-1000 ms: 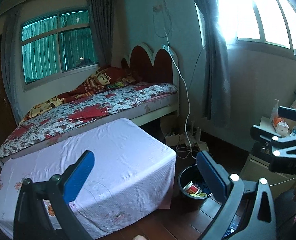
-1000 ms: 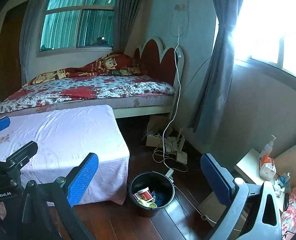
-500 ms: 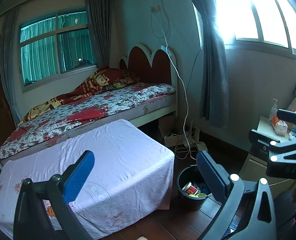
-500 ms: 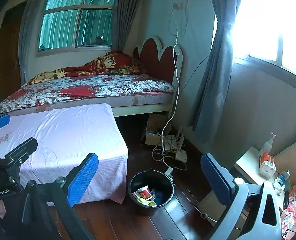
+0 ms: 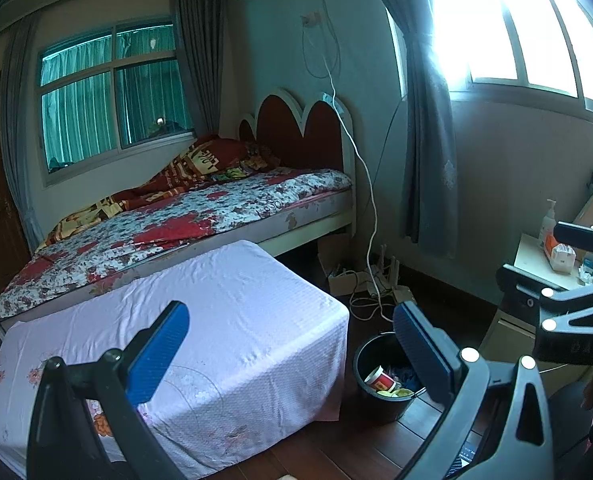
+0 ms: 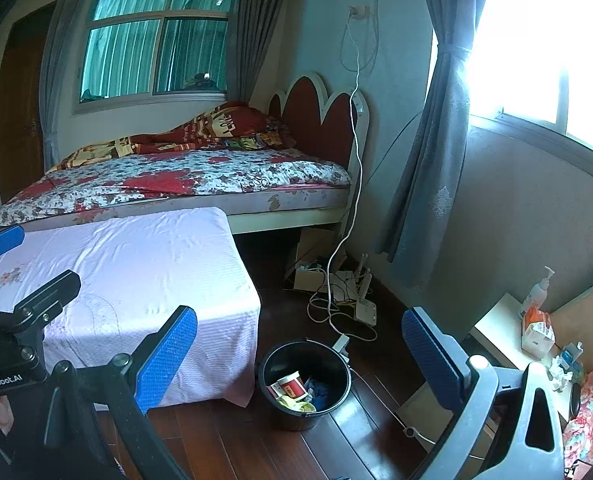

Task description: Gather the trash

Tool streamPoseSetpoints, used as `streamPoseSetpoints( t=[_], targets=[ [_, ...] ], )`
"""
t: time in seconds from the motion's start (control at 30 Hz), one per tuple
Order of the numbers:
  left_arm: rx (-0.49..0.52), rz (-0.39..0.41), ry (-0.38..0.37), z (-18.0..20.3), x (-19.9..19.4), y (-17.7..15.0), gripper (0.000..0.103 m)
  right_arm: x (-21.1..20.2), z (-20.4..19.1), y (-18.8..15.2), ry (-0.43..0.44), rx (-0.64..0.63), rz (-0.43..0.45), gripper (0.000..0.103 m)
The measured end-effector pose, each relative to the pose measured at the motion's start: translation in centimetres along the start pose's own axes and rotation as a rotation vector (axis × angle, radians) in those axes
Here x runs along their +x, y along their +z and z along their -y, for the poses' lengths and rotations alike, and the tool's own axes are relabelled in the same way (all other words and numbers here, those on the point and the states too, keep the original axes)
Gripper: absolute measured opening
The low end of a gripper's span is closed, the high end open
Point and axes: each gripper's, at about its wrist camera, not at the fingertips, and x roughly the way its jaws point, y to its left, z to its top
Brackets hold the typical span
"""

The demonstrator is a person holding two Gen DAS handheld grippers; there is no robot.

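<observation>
While empty, left gripper (image 5: 290, 340) and right gripper (image 6: 300, 344) gape wide.

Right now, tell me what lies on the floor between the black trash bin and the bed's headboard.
In the right wrist view, between bin and headboard: a cardboard box, white router, tangled cables.
</observation>
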Motion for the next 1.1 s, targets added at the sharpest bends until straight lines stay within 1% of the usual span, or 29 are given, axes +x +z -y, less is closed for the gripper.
streamPoseSetpoints(
  t=[1.1],
  targets=[
    [0.006, 0.014, 0.004, 0.6, 0.1, 1.1, 0.102, -0.2, 0.1, 0.0, 0.003, -0.001, 0.004, 0.103]
  ],
)
